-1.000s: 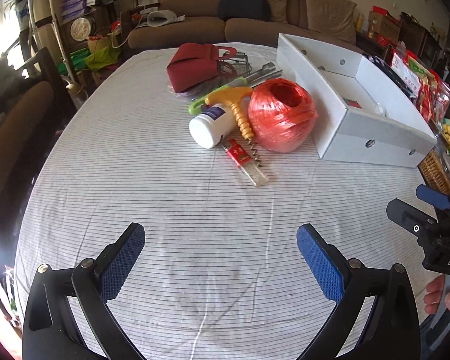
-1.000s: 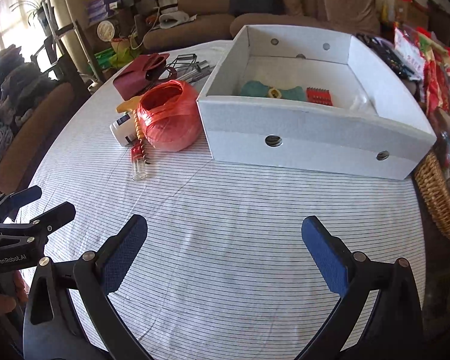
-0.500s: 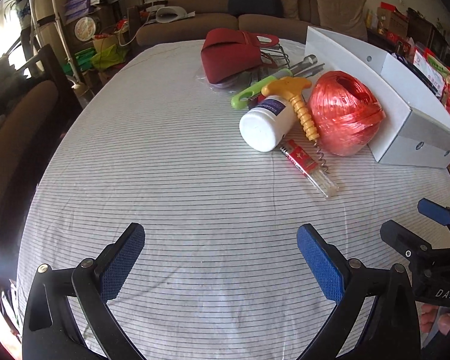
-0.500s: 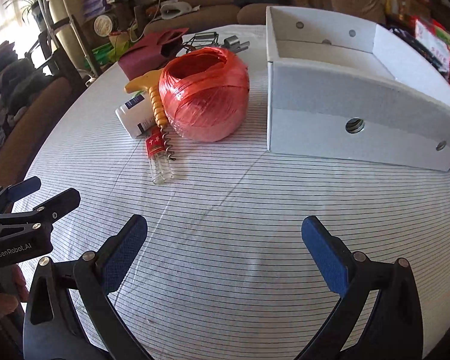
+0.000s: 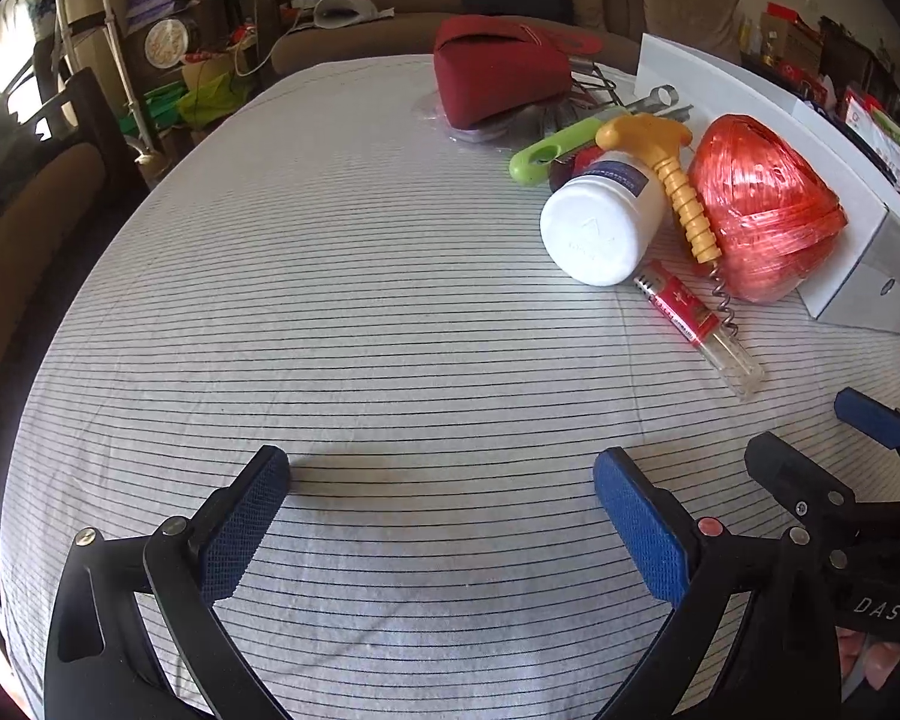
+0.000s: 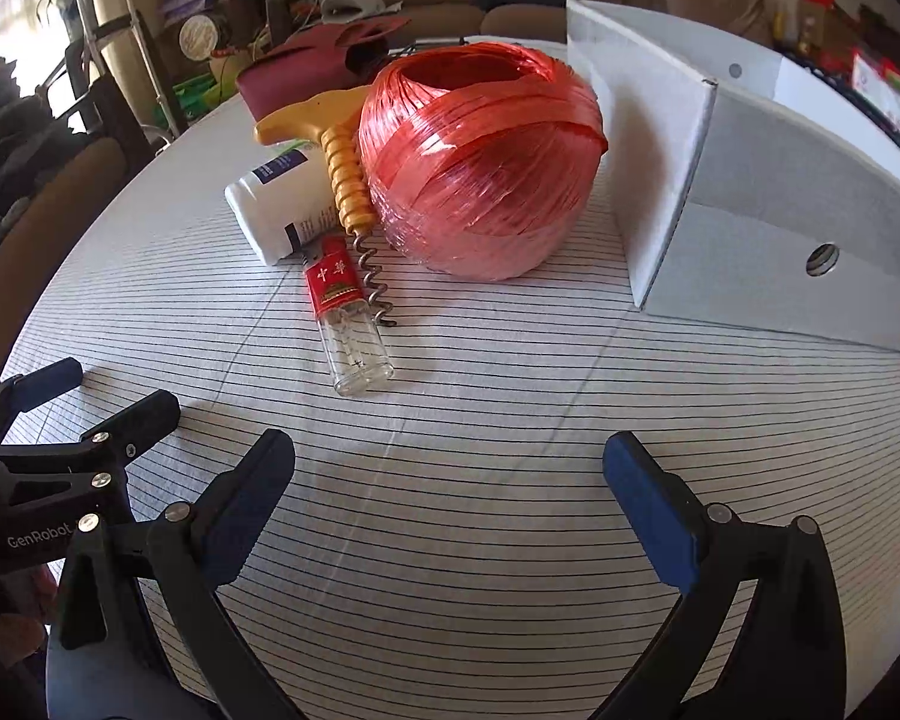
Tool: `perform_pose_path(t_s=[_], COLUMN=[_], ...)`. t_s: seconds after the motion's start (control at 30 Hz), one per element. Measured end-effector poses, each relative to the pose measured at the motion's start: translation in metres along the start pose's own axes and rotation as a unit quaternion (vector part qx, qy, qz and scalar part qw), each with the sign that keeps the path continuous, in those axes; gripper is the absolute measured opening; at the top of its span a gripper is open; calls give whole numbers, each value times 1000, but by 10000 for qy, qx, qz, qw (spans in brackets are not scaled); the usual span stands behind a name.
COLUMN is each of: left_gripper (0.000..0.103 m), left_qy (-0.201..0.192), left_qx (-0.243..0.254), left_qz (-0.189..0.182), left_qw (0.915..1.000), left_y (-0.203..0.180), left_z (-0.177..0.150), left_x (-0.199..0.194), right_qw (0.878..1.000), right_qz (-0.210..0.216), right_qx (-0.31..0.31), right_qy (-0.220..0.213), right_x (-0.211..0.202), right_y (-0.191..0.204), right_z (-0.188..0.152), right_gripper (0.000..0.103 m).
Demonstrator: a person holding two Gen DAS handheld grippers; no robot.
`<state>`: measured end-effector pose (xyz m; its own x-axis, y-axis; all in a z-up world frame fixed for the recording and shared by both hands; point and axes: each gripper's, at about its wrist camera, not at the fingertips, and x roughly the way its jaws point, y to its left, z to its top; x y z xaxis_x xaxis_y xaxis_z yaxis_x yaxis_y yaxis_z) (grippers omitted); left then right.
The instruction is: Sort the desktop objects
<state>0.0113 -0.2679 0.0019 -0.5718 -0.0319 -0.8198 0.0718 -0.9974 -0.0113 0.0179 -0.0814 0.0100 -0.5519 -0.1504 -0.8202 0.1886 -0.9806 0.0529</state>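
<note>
Both grippers hover with jaws spread wide and empty over the striped white tablecloth [image 5: 330, 312]: the left gripper [image 5: 441, 525] at the bottom of its own view, the right gripper [image 6: 450, 504] at the bottom of its own. Compared with half a second ago, the cluster of objects sits larger and nearer in both views, so each gripper has closed in on it. In the right wrist view the round ball of red plastic twine [image 6: 483, 156] now fills the upper centre, touching the yellow-handled corkscrew [image 6: 342, 180] on its left. A white pill bottle lying on its side [image 6: 276, 204] rests just beside the corkscrew, and a red-labelled clear lighter [image 6: 345, 315] lies in front, nearest the right gripper. An open white cardboard box [image 6: 750, 192] stands at the right, just beside the twine. A dark red pouch [image 5: 498, 75] and a green-handled tool [image 5: 552, 150] lie behind in the left wrist view's upper right.
</note>
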Motion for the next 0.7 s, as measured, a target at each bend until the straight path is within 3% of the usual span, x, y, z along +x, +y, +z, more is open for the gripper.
perform_pose_path(t_s=[0.7], left_gripper=[103], left_qy=[-131], left_qx=[-117], left_qz=[117], left_qw=[9998], left_y=[6], left_z=[5], left_x=[4], right_qw=[9993], right_qz=[-368], right_qx=[10], right_qy=[23], right_x=[7], right_y=[14], right_z=[-1], right_gripper=[103])
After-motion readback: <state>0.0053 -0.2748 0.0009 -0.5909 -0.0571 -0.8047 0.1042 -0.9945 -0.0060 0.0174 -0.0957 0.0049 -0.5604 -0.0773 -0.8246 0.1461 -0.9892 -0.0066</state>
